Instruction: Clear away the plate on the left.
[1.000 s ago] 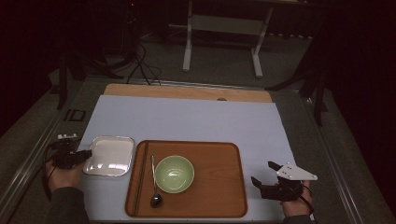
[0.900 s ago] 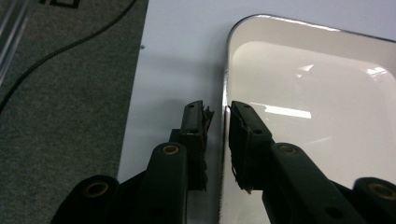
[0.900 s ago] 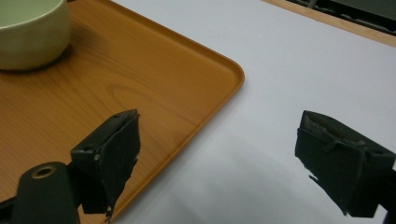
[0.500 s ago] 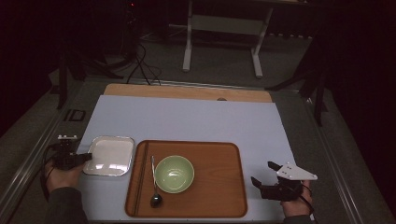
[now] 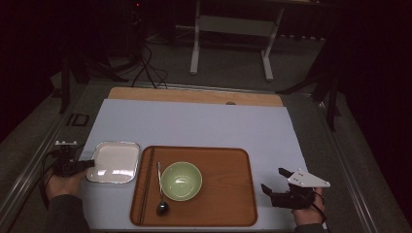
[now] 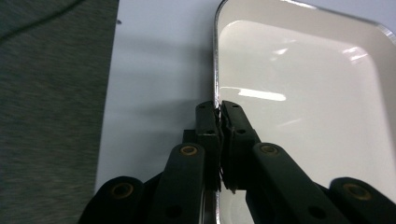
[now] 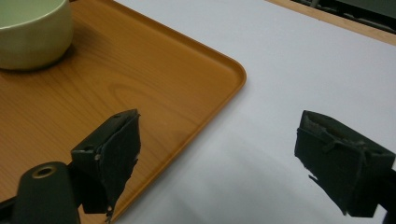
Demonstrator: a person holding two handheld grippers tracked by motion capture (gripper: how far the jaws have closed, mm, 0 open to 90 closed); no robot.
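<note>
— What has your left gripper (image 6: 218, 122) got?

— My jaws are pinched on the near rim of the white dish (image 6: 303, 93). One jaw sits outside the rim, the other inside. The dish lies flat on the pale mat (image 5: 204, 124), at the left, just beside the wooden tray (image 5: 228, 194).

— And on the tray?

— Chopsticks (image 5: 144, 187) along its left edge, then a spoon (image 5: 160, 191), then a green bowl (image 5: 181, 180) near the middle. The spoon lies just left of the bowl.

— Your right gripper (image 7: 219, 158)?

— Its jaws stand wide apart, gripping nothing. It hangs low at the tray's right front corner, one jaw over the wood, the other over the mat.
</note>
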